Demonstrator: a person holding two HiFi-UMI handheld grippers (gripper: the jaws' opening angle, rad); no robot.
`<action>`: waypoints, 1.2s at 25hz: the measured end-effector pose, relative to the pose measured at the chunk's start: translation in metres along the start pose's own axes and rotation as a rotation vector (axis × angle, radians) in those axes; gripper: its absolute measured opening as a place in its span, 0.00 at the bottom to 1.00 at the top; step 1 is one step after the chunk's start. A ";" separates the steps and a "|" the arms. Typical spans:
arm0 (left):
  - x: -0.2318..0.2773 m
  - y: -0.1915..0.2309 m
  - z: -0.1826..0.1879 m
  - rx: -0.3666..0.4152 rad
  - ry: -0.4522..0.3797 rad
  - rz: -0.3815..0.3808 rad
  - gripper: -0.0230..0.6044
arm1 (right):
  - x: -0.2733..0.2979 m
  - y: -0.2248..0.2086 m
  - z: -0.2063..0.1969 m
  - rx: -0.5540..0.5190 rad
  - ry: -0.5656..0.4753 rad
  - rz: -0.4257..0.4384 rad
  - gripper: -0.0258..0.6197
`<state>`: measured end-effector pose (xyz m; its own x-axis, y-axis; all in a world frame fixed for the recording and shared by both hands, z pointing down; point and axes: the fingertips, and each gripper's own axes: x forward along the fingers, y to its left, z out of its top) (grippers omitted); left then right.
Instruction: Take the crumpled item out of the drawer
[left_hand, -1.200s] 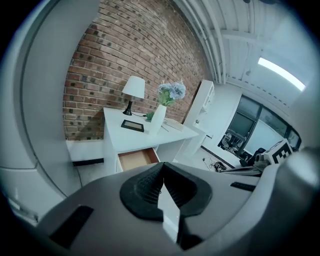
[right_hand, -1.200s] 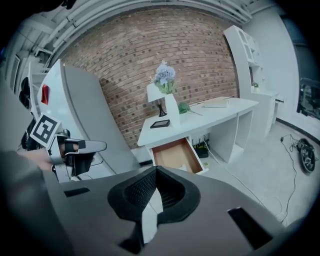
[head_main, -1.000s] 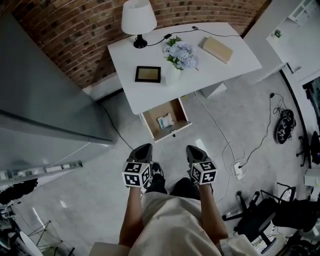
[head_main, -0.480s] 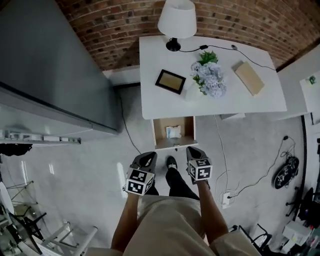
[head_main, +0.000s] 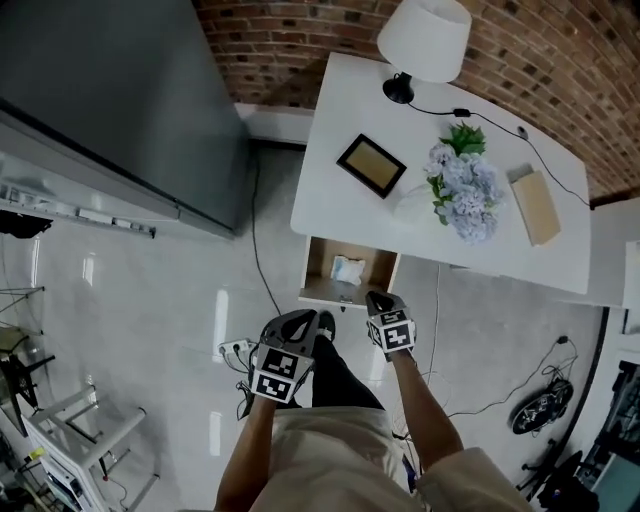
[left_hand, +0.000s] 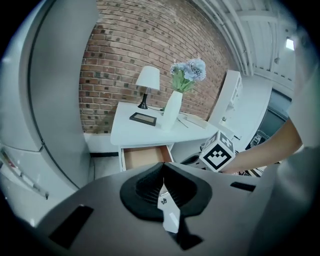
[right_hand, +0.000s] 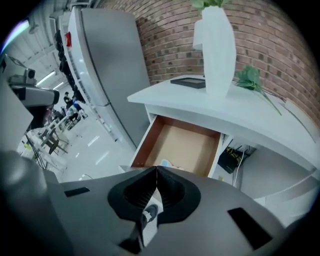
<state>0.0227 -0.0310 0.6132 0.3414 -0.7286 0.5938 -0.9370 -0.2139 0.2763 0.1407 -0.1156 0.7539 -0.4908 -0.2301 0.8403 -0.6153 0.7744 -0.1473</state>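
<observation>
The wooden drawer (head_main: 318, 270) stands pulled out under the white table (head_main: 330, 205). A pale crumpled item (head_main: 347, 268) lies on its floor, and a small part of the crumpled item (right_hand: 167, 163) peeks over my jaws in the right gripper view. My right gripper (head_main: 375, 298) is shut and empty, just short of the drawer's front edge. My left gripper (head_main: 299, 320) is also shut and empty, lower left of the drawer front. In the left gripper view the drawer (left_hand: 145, 156) lies ahead, past the shut left gripper (left_hand: 162, 169).
On the table stand a white lamp (head_main: 425, 38), a dark picture frame (head_main: 371, 166), a vase of pale flowers (head_main: 462, 188) and a tan book (head_main: 537, 207). A tall grey cabinet (head_main: 120, 90) stands left of the table. Cables (head_main: 262, 265) run over the floor.
The person has walked toward the table, so both grippers now sit close to the drawer front. Both stay shut and empty.
</observation>
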 end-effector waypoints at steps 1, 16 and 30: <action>0.004 0.000 -0.004 -0.010 0.000 0.008 0.06 | 0.009 -0.003 -0.002 -0.025 0.015 0.011 0.08; 0.056 0.020 -0.056 -0.133 0.017 0.037 0.06 | 0.134 -0.042 -0.053 0.064 0.148 0.047 0.08; 0.058 0.044 -0.085 -0.209 0.030 0.093 0.06 | 0.194 -0.060 -0.065 0.026 0.235 0.108 0.38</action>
<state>0.0078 -0.0270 0.7240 0.2592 -0.7183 0.6457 -0.9298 -0.0047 0.3680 0.1229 -0.1681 0.9598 -0.3998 -0.0011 0.9166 -0.5843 0.7708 -0.2539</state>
